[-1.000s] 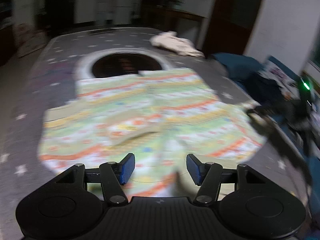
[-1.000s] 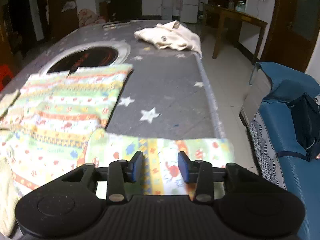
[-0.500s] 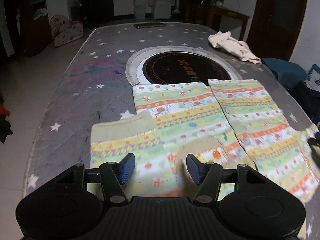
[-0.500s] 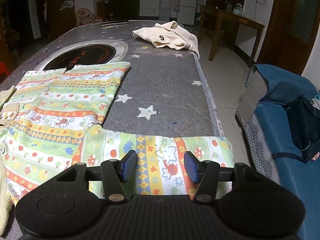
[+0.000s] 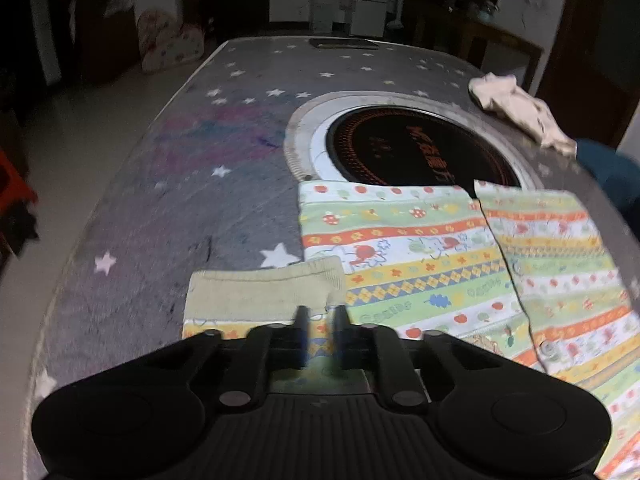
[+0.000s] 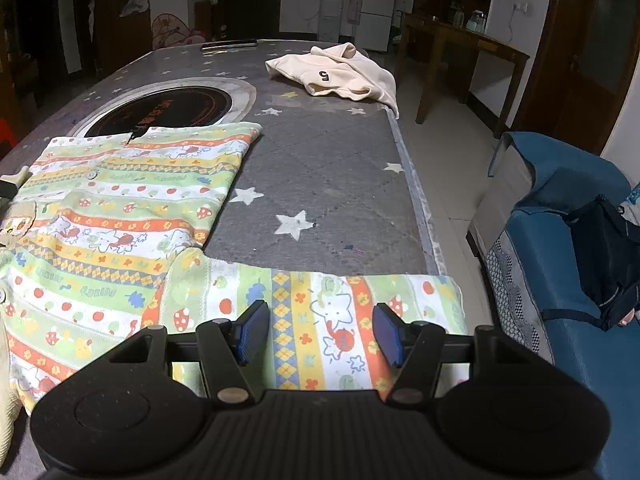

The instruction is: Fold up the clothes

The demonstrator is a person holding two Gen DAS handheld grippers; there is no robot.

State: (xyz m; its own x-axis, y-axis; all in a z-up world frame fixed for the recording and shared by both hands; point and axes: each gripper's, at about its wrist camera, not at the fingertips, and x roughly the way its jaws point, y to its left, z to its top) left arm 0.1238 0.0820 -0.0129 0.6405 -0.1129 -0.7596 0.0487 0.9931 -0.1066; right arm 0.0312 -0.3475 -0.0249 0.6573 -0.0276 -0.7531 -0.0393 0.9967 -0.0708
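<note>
A: Where is the garment?

B: The striped baby top [image 6: 120, 208] lies flat on the grey star-print table cover [image 6: 320, 168], its hem reaching the rim of the round inset cooktop [image 5: 416, 152]. 1 sleeve [image 6: 320, 312] stretches out toward the table's edge on the sofa side.

A: And the grippers?

B: The right gripper [image 6: 316, 334] hangs over that sleeve with its blue pads [image 6: 252, 332] wide apart, gripping nothing. The left gripper [image 5: 320, 328] has its fingers drawn nearly together over the other sleeve, just behind its beige ribbed cuff [image 5: 264, 288]. The frame is blurred there, so I cannot tell whether cloth is pinched between them.

A: Any writing you can read?

B: A dark numeral 5 on the cream sweatshirt [image 6: 340, 76] crumpled at the far part of the table. The cooktop carries orange lettering, too smeared to read. The green stripes of the top have small repeated words, not legible either.

A: Anything else nearby?

B: A blue sofa [image 6: 560, 280] beside the table with a dark bag [image 6: 604, 264] on it, and a white fridge [image 6: 376, 4] by the back wall.
</note>
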